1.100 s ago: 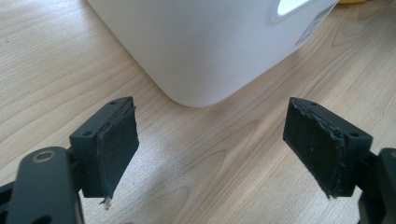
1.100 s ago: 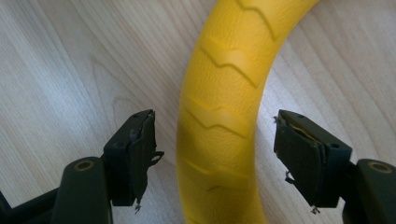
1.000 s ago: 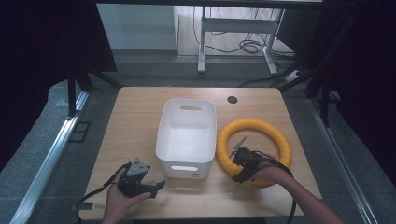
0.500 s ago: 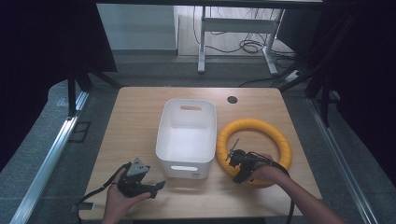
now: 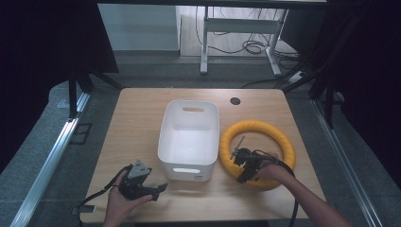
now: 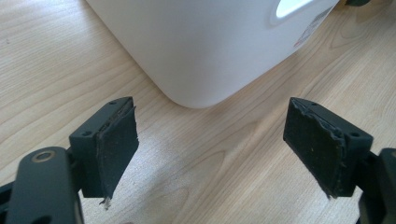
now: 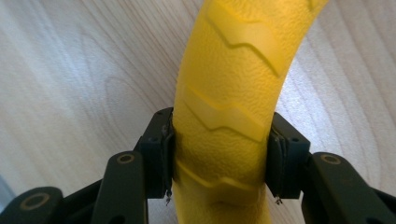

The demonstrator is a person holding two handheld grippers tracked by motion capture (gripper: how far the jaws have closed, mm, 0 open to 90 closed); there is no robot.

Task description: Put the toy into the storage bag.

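A yellow ring with a ridged surface lies flat on the wooden table, to the right of a white plastic bin. My right gripper is at the ring's near-left part. In the right gripper view both pads press on the yellow ring, so my right gripper is shut on it. My left gripper rests near the table's front edge, just left of the bin's near corner. In the left gripper view my left gripper stands wide open, with nothing between its pads and the bin's corner ahead.
The wooden table has a round black cable hole at the back right. The bin has cut-out handles on its near and far walls. Metal rails run along the floor on both sides, and a desk frame with cables stands behind.
My right gripper has shifted slightly left along the ring's near-left part. My left gripper has stayed in place.
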